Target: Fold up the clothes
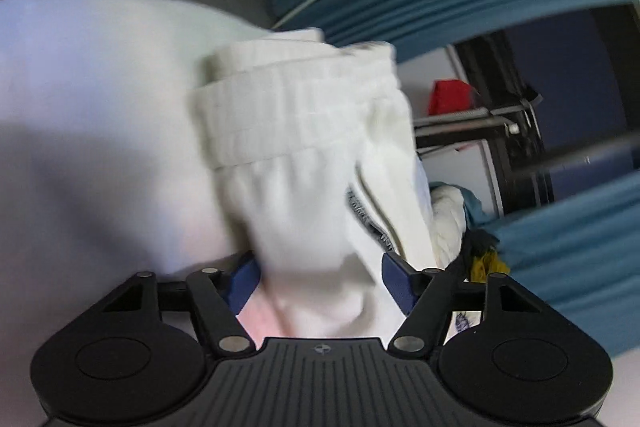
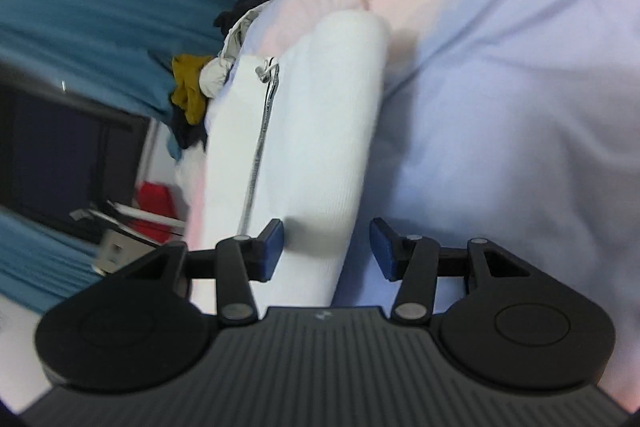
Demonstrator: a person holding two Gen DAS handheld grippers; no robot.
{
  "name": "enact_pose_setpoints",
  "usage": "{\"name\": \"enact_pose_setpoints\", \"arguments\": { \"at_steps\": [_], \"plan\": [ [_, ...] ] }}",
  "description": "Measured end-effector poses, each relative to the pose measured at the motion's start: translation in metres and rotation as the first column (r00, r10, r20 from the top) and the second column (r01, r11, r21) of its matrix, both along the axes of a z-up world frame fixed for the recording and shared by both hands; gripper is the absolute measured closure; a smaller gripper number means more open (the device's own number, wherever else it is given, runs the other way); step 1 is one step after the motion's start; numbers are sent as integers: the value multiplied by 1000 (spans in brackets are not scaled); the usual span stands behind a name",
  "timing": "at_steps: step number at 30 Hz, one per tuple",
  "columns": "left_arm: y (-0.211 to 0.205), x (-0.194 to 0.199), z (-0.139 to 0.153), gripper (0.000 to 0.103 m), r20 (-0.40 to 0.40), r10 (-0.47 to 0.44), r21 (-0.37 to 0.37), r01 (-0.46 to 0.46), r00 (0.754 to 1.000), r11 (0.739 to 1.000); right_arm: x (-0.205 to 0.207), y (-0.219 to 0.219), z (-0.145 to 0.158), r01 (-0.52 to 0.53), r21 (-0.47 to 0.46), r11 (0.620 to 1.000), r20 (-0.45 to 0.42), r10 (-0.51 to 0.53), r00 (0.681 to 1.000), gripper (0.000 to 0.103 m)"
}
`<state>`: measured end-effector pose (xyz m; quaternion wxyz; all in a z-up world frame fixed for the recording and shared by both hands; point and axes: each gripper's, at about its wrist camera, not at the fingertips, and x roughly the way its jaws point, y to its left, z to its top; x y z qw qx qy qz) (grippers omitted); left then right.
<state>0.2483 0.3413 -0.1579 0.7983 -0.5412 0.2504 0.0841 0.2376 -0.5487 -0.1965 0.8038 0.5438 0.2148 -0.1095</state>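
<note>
Here the left claw (image 1: 320,279) is spread wide, and the white garment (image 1: 304,155) fills the space between its blue pads (image 1: 244,279); a firm grip I cannot tell. The garment lies bunched on the pale sheet (image 1: 80,147), its ribbed band on the far side. The right claw (image 2: 326,251) is wide open and holds nothing; the garment (image 2: 304,147) lies touching its left pad (image 2: 272,251). Other clothes (image 2: 192,91) lie far left.
</note>
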Motion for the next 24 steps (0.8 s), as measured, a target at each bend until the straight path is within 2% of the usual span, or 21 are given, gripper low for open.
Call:
{"name": "enact_pose_setpoints", "arguments": {
  "at_steps": [2, 4, 5, 7, 10, 17, 20, 24],
  "plan": [
    [0, 13, -2, 45, 7, -1, 34, 0, 1000, 999, 10, 1, 0, 14, -40, 999, 36, -13, 999, 55],
    [3, 22, -7, 63, 10, 16, 40, -17, 1000, 999, 23, 4, -2, 29, -85, 996, 44, -25, 999, 58],
    [5, 23, -10, 66, 14, 24, 29, -24, 1000, 999, 29, 5, -2, 35, -109, 993, 45, -30, 999, 61],
    [9, 26, -16, 80, 23, 39, 6, -39, 999, 999, 37, 7, -3, 60, -155, 986, 49, -53, 997, 79],
    [11, 21, -11, 89, 40, 47, 23, -48, 998, 999, 43, 8, -1, 111, -186, 976, 66, -100, 993, 87],
    [22, -13, 25, 94, 97, 57, 15, -58, 994, 998, 17, 12, 36, 202, -175, 963, 118, -184, 976, 91],
    [30, -29, 57, 94, 97, 37, 39, -40, 995, 998, -3, 15, 50, 214, -182, 960, 108, -197, 974, 91],
    [42, -50, 98, 94, 97, 10, 70, -17, 995, 997, -32, 15, 57, 193, -115, 974, 97, -183, 978, 91]
  ]
}}
